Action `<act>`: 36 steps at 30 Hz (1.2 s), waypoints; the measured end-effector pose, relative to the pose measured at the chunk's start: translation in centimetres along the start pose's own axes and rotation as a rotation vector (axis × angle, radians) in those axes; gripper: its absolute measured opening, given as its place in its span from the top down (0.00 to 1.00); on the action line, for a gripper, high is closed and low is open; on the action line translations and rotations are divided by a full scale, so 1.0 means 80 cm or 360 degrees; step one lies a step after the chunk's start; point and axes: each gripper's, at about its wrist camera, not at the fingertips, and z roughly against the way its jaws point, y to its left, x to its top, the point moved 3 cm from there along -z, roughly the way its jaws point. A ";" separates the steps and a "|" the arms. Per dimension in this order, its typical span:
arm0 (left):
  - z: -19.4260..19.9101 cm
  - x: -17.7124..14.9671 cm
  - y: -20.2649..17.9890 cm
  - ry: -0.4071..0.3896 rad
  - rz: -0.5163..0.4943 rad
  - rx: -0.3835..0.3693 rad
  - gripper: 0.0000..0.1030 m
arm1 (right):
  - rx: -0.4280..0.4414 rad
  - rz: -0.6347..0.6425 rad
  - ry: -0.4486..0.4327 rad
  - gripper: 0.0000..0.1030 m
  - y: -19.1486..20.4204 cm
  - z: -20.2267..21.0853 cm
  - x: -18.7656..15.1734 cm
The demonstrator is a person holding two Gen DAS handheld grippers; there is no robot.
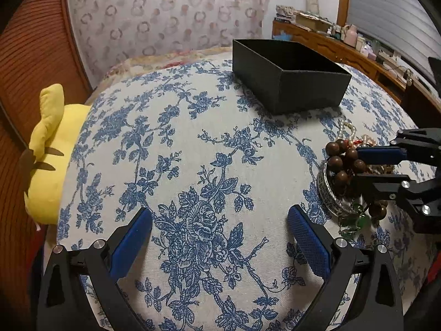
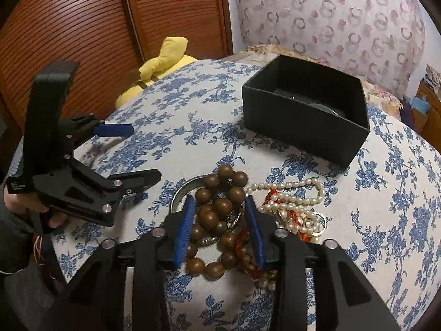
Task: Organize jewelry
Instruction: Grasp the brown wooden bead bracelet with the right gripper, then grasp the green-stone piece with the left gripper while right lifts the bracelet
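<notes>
Right wrist view: the right claw (image 2: 220, 223) straddles a wooden bead bracelet (image 2: 213, 215) on the floral worktop (image 2: 399, 207).

Its blue pads sit partly apart, one on each side of the brown beads; whether they press the beads I cannot tell. The beads lie heaped over a silver bangle (image 2: 179, 193), touching a tangle of pearl strand (image 2: 292, 193) and red cord just to the right. Beyond the pile stands an open black box (image 2: 308, 132) with a dark round item inside, too dim to name. To the left, the left claw (image 1: 220, 237) hovers over bare cloth, spread wide and holding nothing. A yellow plush toy (image 2: 165, 60) rests at the far edge.
</notes>
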 end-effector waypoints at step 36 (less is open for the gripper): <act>0.055 -0.015 -0.070 -0.0132 -0.0013 -0.0287 0.36 | -0.0112 0.0035 -0.0525 0.86 -0.035 0.195 0.034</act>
